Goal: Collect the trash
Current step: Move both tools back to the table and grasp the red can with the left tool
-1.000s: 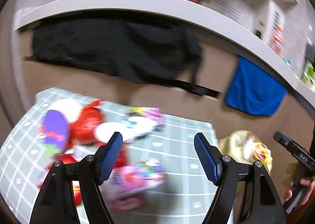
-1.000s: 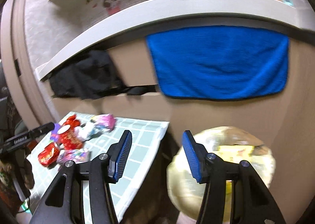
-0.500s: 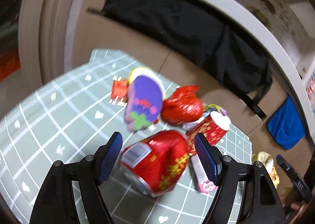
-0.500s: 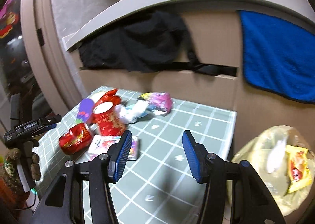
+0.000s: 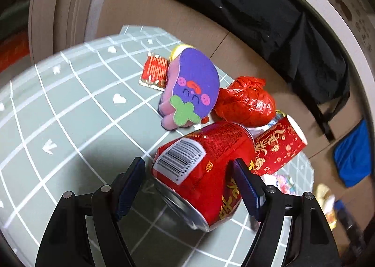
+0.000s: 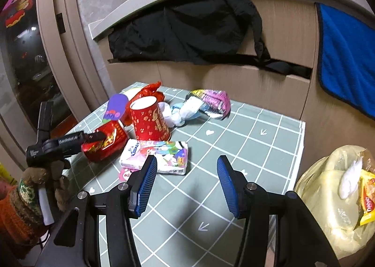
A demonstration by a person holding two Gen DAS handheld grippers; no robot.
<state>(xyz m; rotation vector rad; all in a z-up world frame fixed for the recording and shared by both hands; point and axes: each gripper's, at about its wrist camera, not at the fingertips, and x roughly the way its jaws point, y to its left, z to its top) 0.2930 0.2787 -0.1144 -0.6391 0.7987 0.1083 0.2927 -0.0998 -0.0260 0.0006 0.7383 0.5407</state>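
My left gripper [image 5: 188,174] straddles the red can [image 5: 206,168] lower centre, fingers wide, not visibly pressing; my right gripper [image 6: 185,175] hangs half-spread, empty, above the table [image 6: 269,140].

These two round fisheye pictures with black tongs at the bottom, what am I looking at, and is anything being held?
A person holds hand-operated tongs in each hand, each with a camera looking along its blue-padded fingers. In the left view, the left tongs are open around a red can lying on the checked tablecloth, not clearly squeezing it. In the right view, the right tongs are open and empty above the cloth. Also there: a red paper cup, a tissue pack, wrappers, and a yellow trash bag beside the table.
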